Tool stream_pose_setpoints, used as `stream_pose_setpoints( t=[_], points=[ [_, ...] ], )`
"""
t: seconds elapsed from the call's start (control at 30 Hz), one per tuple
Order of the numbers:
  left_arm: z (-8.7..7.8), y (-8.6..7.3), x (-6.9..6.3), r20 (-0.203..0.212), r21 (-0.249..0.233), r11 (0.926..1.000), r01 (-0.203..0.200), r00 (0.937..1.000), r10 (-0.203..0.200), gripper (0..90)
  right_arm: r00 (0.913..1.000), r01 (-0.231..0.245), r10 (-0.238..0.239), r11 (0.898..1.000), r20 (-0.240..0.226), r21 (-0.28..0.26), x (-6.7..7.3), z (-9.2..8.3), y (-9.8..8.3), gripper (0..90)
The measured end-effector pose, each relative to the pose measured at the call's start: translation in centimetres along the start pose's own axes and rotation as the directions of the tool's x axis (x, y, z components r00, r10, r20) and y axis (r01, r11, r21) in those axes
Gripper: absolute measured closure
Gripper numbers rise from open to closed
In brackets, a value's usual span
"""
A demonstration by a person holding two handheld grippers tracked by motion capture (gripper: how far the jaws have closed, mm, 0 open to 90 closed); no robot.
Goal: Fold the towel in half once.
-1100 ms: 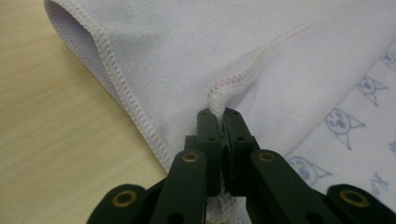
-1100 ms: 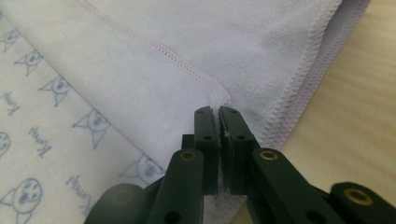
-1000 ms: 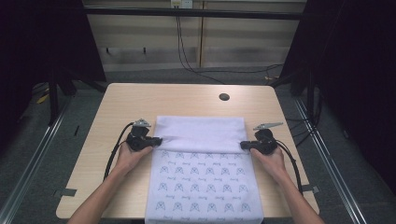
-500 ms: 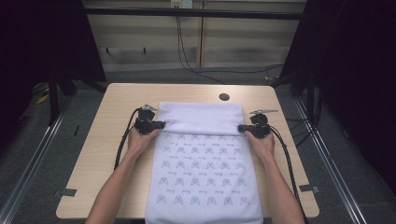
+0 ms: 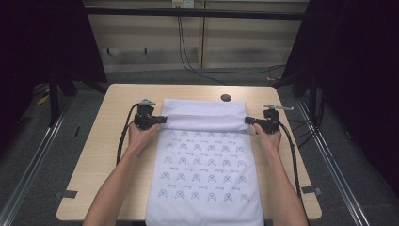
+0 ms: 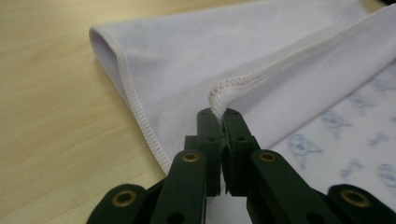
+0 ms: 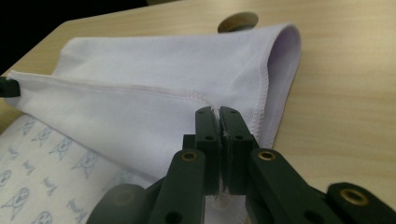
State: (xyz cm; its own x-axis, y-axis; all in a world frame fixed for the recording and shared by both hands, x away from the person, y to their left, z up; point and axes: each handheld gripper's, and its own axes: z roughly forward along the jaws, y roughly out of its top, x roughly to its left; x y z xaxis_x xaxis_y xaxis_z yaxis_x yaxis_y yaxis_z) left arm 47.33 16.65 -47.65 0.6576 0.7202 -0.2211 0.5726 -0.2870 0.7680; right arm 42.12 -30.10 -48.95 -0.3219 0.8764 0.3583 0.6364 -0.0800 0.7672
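Left hand-held gripper — jaws clamped on the stitched hem of the cloth, at its left edge. In the left gripper view the same left hand-held gripper has the hem bunched up between the jaw tips. Right hand-held gripper — jaws closed on the hem at the cloth's right edge; in the right gripper view the right hand-held gripper pinches the seam with no visible gap. Its jaws have just been closing further, with the fabric between them.

The two grippers hold the cloth's lifted end, folded back over the rest, level with each other. The fold runs across the tabletop from left to right; the held hem lies nearer the person than the fold line.

Cloth's long axis runs away from the person, centred on the tabletop; near end hangs over the near edge. Top face is white with rows of small blue printed motifs; the turned-over underside is plain white with an overlocked edge.

Tabletop is light wood grain, with a small round dark hole just beyond the fold. Around it: grey floor, metal rails on both sides, dark curtains, cables along a pale back wall.
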Motion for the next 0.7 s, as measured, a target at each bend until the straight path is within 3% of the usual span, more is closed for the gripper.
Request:
stream_pose_setpoints(
  t=[0.1, 0.2, 0.37, 0.4, 0.5, 0.6, 0.63, 0.7],
  points=[
    [-2.1, 0.9, -0.7, 0.041, -0.059, 0.9982, -0.003, 0.9991, 0.005, 87.2, 0.9990, 0.041, -0.042, 0.998, -0.018, -0.041, 0.5, -1.6, 1.4, 87.7],
    [-4.1, 1.7, -1.7, 0.078, -0.082, 0.9966, -0.007, 0.9969, 0.013, 87.1, 0.9953, 0.087, -0.090, 0.992, -0.036, -0.088, 1.6, -3.6, 2.9, 87.8],
    [-7.6, 2.4, -3.2, 0.107, -0.157, 0.9873, -0.026, 0.9933, 0.043, 87.2, 0.9824, 0.150, -0.165, 0.976, -0.087, -0.159, 3.5, -7.4, 4.9, 87.7],
    [-8.5, 2.6, -3.5, 0.115, -0.169, 0.9847, -0.041, 0.9915, 0.061, 87.2, 0.9793, 0.162, -0.179, 0.973, -0.094, -0.166, 3.8, -8.1, 5.2, 87.8],
    [-10.4, 3.0, -4.5, 0.068, -0.190, 0.9776, -0.091, 0.9921, 0.106, 87.3, 0.9673, 0.206, -0.229, 0.960, -0.108, -0.187, 5.2, -10.0, 5.8, 87.8],
    [-12.5, 3.5, -5.5, 0.086, -0.222, 0.9696, -0.103, 0.9885, 0.124, 87.3, 0.9523, 0.252, -0.281, 0.943, -0.118, -0.217, 6.6, -11.7, 6.2, 87.8],
    [-13.1, 3.7, -5.7, 0.110, -0.239, 0.9660, -0.099, 0.9855, 0.129, 87.3, 0.9494, 0.254, -0.287, 0.940, -0.127, -0.227, 6.9, -12.2, 6.3, 87.8],
    [-14.4, 4.0, -6.2, 0.107, -0.240, 0.9617, -0.132, 0.9810, 0.162, 87.4, 0.9416, 0.281, -0.314, 0.931, -0.121, -0.233, 7.7, -13.3, 6.5, 87.9]
  ],
)
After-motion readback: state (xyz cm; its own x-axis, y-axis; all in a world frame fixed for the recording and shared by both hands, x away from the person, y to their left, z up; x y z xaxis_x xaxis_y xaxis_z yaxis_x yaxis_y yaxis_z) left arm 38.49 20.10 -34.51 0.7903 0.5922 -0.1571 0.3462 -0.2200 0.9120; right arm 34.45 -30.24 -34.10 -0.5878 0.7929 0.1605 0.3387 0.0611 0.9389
